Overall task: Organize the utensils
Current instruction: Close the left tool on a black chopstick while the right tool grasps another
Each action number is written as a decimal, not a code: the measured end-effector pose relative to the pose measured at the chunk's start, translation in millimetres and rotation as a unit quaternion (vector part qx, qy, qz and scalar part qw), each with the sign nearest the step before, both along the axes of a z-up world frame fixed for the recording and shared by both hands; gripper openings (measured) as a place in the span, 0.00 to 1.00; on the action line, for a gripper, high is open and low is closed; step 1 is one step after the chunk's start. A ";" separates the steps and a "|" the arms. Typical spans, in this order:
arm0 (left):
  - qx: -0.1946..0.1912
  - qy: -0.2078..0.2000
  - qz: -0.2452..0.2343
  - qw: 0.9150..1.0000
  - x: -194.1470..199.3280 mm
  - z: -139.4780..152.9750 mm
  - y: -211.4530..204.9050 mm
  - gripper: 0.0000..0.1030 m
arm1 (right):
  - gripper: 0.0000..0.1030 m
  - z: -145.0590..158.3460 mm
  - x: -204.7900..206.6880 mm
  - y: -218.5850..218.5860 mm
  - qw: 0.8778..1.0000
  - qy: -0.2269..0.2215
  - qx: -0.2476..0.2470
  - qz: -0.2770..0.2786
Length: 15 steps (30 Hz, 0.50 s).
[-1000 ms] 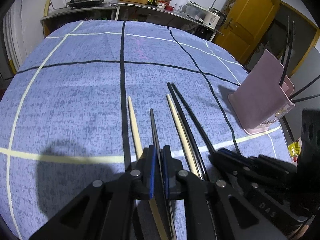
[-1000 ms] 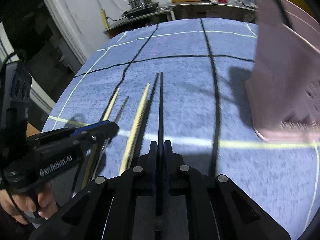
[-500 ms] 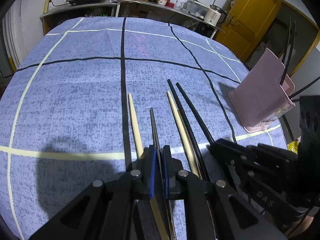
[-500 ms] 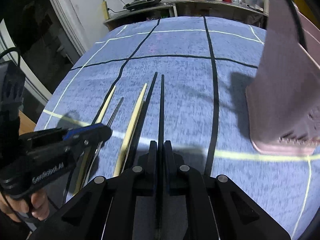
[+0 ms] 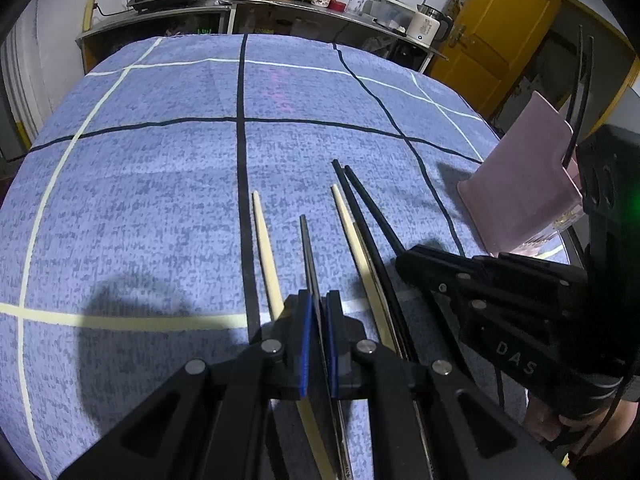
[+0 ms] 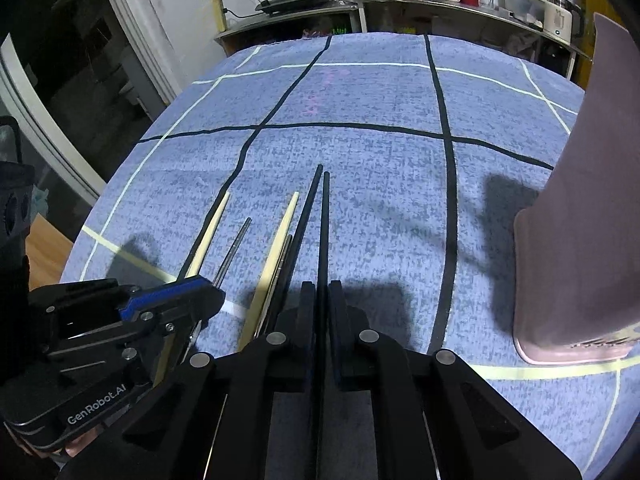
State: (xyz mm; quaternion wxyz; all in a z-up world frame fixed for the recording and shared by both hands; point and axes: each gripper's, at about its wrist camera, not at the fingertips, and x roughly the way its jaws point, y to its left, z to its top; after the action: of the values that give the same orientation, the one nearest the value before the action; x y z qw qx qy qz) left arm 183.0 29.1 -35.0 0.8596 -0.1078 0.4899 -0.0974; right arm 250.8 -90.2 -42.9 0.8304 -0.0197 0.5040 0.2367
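The left gripper (image 5: pixel 318 320) is seen clamped on a dark grey chopstick (image 5: pixel 307 248), which projects forward between the blue pads (image 5: pixel 305 344). The right gripper (image 6: pixel 322 300) is likewise closed on a black chopstick (image 6: pixel 325 220) that runs straight ahead between its black fingers. Whether either stick has cleared the blue checked tablecloth (image 5: pixel 160 184) cannot be told. Beside the held sticks, two pale wooden chopsticks (image 5: pixel 264 248) and a second black chopstick (image 6: pixel 306 208) are left lying on the cloth, roughly parallel. The pink utensil holder (image 6: pixel 580 220) stands upright to the right, well apart from the row, with black chopsticks (image 5: pixel 578 92) already standing in it. The step in hand is judged to be the pick-up, one stick per gripper, with several sticks not yet sorted. For the next move each stick would need to be raised, swung tip-down and carried across to the holder's open top, and the thin sticks may pivot in the pads. Against the frames of a second ago, both grips are unchanged and the table is viewed from a little higher and farther back.
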 end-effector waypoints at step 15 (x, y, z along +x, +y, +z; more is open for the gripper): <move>-0.031 -0.013 -0.012 0.999 -10.9 23.1 4.3 0.06 | 0.05 42.5 -30.7 -16.9 0.998 -0.038 0.050 0.002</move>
State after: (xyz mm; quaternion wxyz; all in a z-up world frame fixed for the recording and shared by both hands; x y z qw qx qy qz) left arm 172.1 33.4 -11.9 0.8609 -0.1272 0.4767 -0.1243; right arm 220.1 -107.1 -0.4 0.8484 0.0119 0.4598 0.2621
